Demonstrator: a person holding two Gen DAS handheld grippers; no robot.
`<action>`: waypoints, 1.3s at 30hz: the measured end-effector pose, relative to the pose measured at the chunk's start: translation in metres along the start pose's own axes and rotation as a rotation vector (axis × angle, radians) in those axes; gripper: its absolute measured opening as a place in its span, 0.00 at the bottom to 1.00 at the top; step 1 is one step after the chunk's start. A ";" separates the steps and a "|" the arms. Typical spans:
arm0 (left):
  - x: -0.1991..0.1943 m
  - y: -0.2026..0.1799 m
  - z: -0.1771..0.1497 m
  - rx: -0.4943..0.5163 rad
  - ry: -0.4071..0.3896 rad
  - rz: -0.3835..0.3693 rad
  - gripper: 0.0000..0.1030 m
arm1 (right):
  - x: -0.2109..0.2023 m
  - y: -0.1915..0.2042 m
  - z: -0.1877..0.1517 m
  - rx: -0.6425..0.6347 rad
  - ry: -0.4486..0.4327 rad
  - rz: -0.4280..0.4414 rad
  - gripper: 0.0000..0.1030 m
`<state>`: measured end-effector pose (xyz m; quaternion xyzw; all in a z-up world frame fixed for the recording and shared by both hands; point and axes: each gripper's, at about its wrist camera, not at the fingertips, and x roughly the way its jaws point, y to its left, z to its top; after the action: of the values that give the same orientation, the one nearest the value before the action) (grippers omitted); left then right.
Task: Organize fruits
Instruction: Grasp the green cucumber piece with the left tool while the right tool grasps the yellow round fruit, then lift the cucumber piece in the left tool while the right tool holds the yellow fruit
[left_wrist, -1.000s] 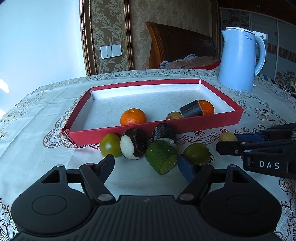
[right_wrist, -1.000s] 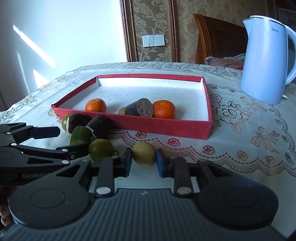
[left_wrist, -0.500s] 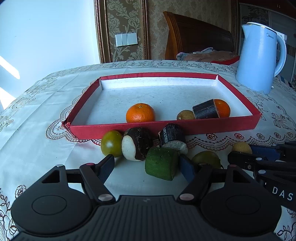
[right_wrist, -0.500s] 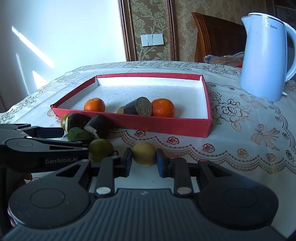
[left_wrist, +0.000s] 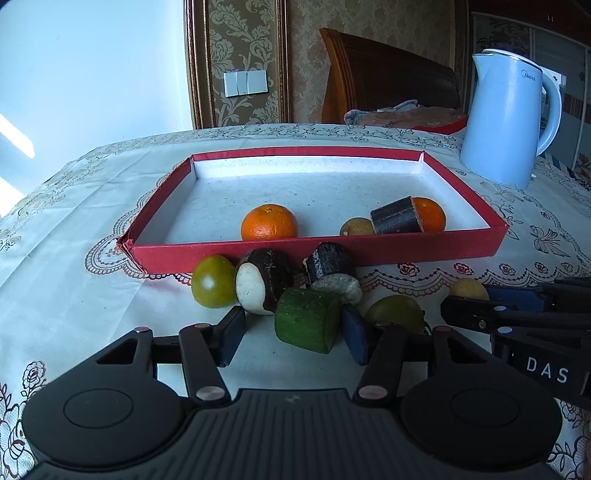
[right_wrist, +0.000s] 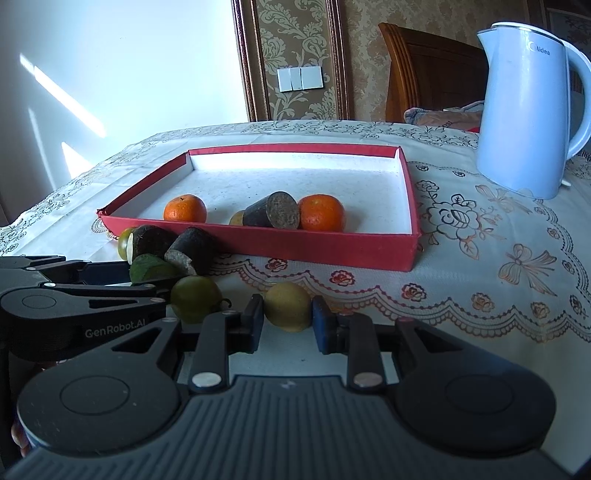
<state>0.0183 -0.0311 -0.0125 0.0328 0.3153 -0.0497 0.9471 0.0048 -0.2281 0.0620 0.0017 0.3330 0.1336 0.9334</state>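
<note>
Left hand-held gripper (left_wrist: 291, 338) had just been closing around the green cut piece (left_wrist: 308, 319) on the bench (left_wrist: 74, 295), right pad touching, left pad not yet. Right hand-held gripper (right_wrist: 288, 325) was clamped on the yellow fruit (right_wrist: 287, 305) just outside the red tray (right_wrist: 332, 251). Best approach imo: seat both pads squarely w/o nudging neighbours, then lift clear over the tray wall.

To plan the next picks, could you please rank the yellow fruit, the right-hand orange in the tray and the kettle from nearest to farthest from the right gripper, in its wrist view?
1. Yellow fruit: between the right gripper's fingers.
2. Right-hand orange: in the red tray, beyond its near wall.
3. Kettle: far right, behind the tray.
</note>
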 end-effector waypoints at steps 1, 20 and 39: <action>-0.001 0.000 -0.001 0.002 -0.002 -0.008 0.49 | 0.000 0.000 0.000 0.000 0.000 0.000 0.26; -0.014 0.011 -0.009 -0.048 -0.028 -0.078 0.35 | 0.001 0.000 -0.001 -0.003 0.000 -0.002 0.26; -0.028 0.024 -0.017 -0.103 -0.094 -0.095 0.35 | -0.001 -0.001 -0.001 0.001 -0.005 0.016 0.26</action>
<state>-0.0108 -0.0037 -0.0084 -0.0332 0.2739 -0.0799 0.9579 0.0039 -0.2289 0.0617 0.0049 0.3309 0.1407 0.9331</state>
